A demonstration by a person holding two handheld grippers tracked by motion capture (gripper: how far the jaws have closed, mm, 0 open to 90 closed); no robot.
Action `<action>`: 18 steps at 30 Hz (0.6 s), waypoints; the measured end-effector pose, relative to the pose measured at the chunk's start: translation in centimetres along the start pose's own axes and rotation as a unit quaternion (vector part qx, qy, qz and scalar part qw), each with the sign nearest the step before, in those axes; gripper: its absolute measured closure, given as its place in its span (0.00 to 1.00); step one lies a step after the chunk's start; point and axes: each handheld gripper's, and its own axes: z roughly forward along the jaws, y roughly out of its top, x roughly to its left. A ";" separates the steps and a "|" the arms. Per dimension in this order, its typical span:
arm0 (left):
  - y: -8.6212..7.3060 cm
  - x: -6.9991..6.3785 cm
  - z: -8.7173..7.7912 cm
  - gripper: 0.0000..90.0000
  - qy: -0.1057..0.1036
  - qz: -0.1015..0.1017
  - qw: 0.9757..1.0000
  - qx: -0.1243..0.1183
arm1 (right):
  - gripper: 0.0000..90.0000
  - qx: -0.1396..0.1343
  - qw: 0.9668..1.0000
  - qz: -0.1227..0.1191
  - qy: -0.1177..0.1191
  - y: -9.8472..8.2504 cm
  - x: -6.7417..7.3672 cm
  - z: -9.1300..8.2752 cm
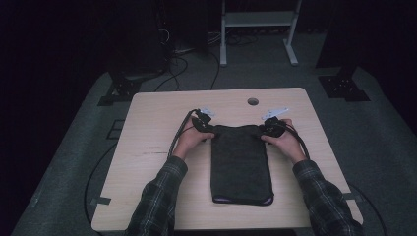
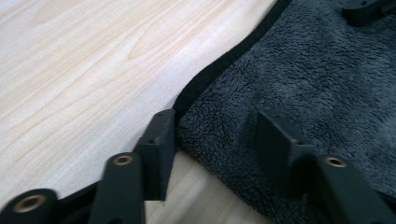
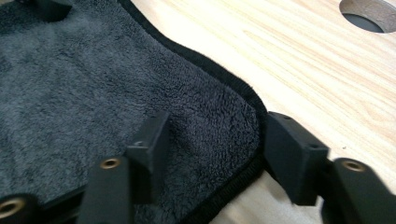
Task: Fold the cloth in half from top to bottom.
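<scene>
Folded dark grey towel point(image 1: 241, 164) is lying flat mid-bench, long side running away from the person, black-trimmed far edge up top. Left gripper point(image 2: 212, 135) is sitting at the far-left corner: one jaw on the bare wood touching the black hem, the other resting on the pile, corner between them, pads not pinching yet. Right gripper point(image 3: 217, 140) is mirroring this at the far-right corner, one jaw on the fleece, one just off the hem over the wood, also released. Both hands are resting low beside the towel. Light wooden bench point(image 1: 157, 162) is carrying it; cable hole point(image 1: 253, 102) is sitting beyond the towel's far edge.
</scene>
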 end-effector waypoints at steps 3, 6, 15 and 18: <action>0.2 -0.2 0.0 0.65 -0.007 0.004 1.000 0.005 | 0.60 0.005 1.000 0.002 0.007 0.1 0.1 -0.1; 0.3 -0.4 0.0 0.70 -0.005 0.001 1.000 0.009 | 0.71 0.009 1.000 0.005 0.014 0.3 0.3 -0.2; 0.3 -0.6 0.0 0.90 -0.022 -0.025 0.999 0.010 | 0.89 0.036 0.999 0.010 0.011 1.1 1.0 -0.1; 0.3 -0.6 -0.2 0.91 -0.016 -0.025 1.000 0.008 | 0.90 0.031 0.999 0.020 0.012 1.0 1.0 -0.2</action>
